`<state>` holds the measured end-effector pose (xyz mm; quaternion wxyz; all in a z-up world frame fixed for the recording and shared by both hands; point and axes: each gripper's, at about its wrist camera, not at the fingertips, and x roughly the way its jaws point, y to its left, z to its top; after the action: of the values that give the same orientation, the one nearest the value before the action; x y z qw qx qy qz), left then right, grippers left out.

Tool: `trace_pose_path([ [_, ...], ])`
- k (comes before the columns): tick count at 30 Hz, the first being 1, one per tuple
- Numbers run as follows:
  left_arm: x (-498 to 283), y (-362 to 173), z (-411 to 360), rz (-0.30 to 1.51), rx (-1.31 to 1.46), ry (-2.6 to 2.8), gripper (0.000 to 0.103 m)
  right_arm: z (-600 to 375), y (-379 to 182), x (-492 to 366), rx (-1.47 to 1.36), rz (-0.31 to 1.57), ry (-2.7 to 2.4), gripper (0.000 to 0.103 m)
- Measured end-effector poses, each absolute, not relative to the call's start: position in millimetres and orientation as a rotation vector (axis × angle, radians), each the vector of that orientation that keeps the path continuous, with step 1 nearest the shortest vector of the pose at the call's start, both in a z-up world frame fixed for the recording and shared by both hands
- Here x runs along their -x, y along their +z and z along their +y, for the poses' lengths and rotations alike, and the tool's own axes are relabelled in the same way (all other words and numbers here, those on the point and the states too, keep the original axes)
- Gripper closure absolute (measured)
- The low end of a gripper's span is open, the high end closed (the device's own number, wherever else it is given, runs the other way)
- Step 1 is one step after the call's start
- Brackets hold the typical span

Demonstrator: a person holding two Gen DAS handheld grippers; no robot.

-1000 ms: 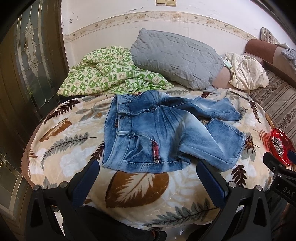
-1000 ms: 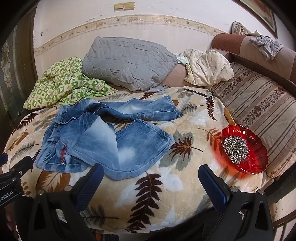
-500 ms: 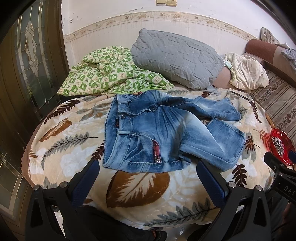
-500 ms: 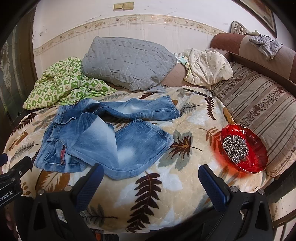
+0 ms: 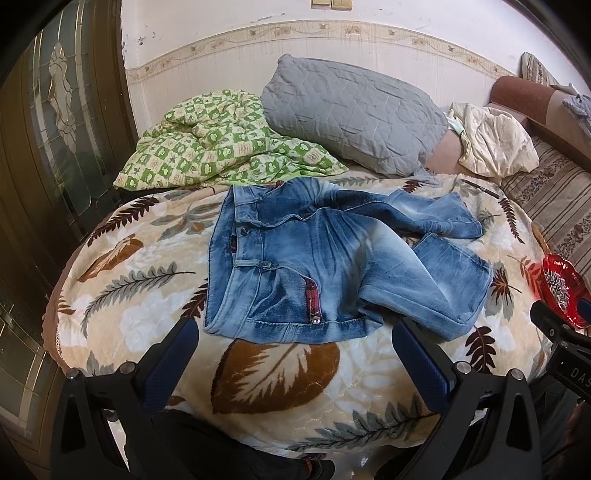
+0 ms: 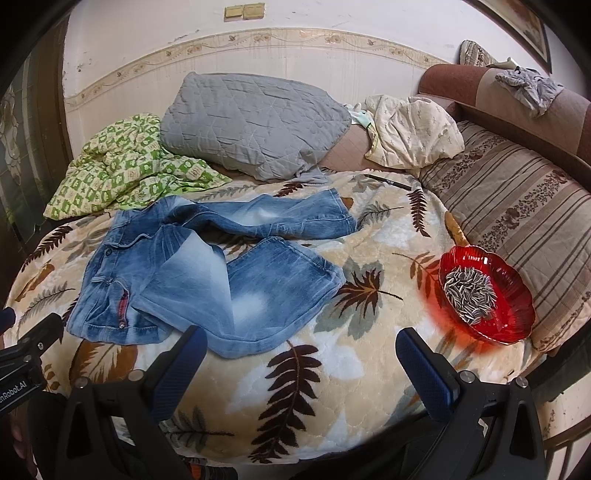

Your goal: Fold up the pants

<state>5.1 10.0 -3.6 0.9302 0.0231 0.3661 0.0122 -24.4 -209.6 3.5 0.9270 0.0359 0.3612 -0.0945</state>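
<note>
White wall (image 6: pixel 295 48) with floral border strip (image 6: pixel 258 38) behind the bed; two switch plates (image 6: pixel 245 12) above it (beige). Dark glazed door (image 5: pixel 62 122) left of bed, striped sofa (image 6: pixel 517 206) right.

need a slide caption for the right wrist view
Open right hand-held gripper above crumpled jeans on a leaf-print blanket, red bowl of seeds alongside.

a pair of faded light-blue denim pants (image 5: pixel 325 266) (image 6: pixel 207 269) lies rumpled and unfolded on the leaf-patterned beige blanket (image 5: pixel 147 295) (image 6: pixel 369 354), waistband toward the blanket's left side, both legs stretching right. the near leg is doubled over itself; a red-trimmed pocket faces up near the front hem.
</note>
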Motion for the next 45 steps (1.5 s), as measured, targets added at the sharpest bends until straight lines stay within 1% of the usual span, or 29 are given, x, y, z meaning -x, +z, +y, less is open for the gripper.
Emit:
trace_pose_path([
  [12,-17.4,-7.3,14.7,0.751,-0.016,0.027,0.0,-211.5,-3.3,15.3,-0.074,0.754,-0.192,0.0],
  [19,-37.5,-6.3,16.9,0.756,-0.015,-0.016,0.0,-216.3,-1.6,5.9,-0.065,0.726,-0.183,0.0],
  [21,-48.5,-4.4,15.8,0.766,-0.007,-0.081,0.0,-223.3,1.4,-0.7,-0.103,0.721,-0.104,0.0],
  [24,-73.6,-2.6,9.2,0.786,-0.019,-0.159,0.0,-243.5,5.7,-19.1,-0.183,0.724,-0.043,0.0],
  [28,-113.4,1.0,-2.0,0.792,-0.053,-0.271,0.0,-268.0,9.4,-48.6,-0.186,0.728,-0.024,0.0],
  [32,-150.8,4.6,-15.1,0.792,-0.105,-0.366,0.0,-291.4,3.4,-84.2,-0.155,0.786,0.043,0.0],
  [35,-176.3,3.6,-30.2,0.791,-0.158,-0.442,0.0,-310.6,-7.8,-109.0,-0.198,0.821,0.073,0.0],
  [40,-217.9,-4.6,-68.0,0.828,-0.315,-0.497,0.0,-347.6,-28.9,-154.9,-0.281,0.896,0.061,0.0],
  [45,-239.9,-17.8,-112.7,0.83,-0.434,-0.63,0.0,-377.4,-36.1,-192.3,-0.262,0.909,0.027,0.0],
])
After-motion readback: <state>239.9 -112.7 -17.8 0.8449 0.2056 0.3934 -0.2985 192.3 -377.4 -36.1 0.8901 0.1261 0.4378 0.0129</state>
